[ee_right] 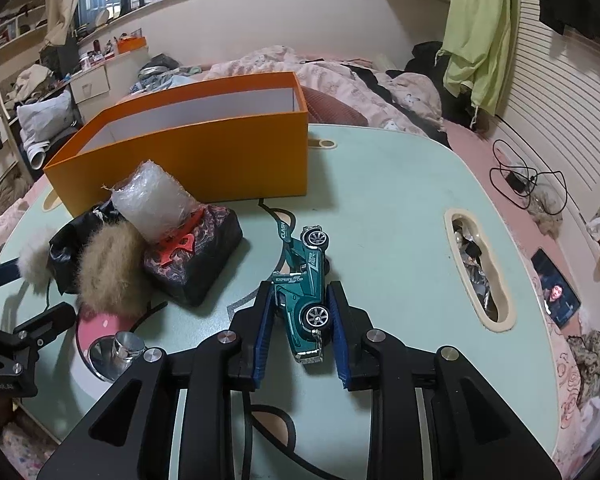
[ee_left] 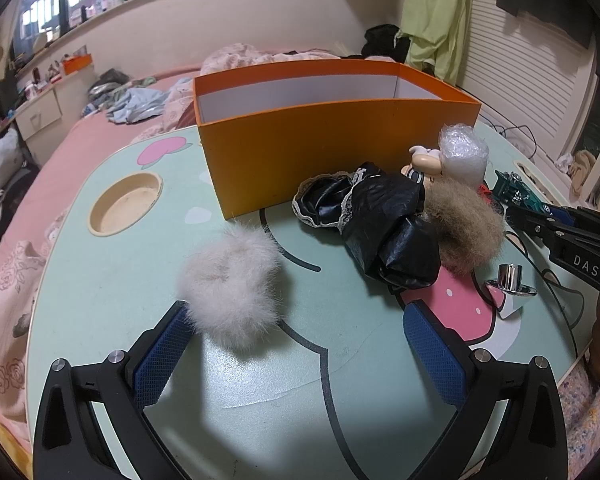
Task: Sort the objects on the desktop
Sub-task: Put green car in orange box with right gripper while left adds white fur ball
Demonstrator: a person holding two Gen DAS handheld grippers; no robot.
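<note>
Here the green toy car (ee_right: pixel 306 294) is pinched on its side between the right gripper (ee_right: pixel 302 322) pads, presumably for carrying to the orange box (ee_right: pixel 204 156) ahead-left. The left gripper (ee_left: pixel 300 344) is spread wide, white fur scrunchie (ee_left: pixel 230 296) touching its left pad, seemingly targeted next.

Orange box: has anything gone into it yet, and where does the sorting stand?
What shows of the orange box interior is bare white wall, its floor hidden. In hand: the right gripper is shut on the green toy car. The open left gripper brackets the white fur pompom. Left on the table: brown pompom, black bag, bubble wrap, metal knob.
</note>
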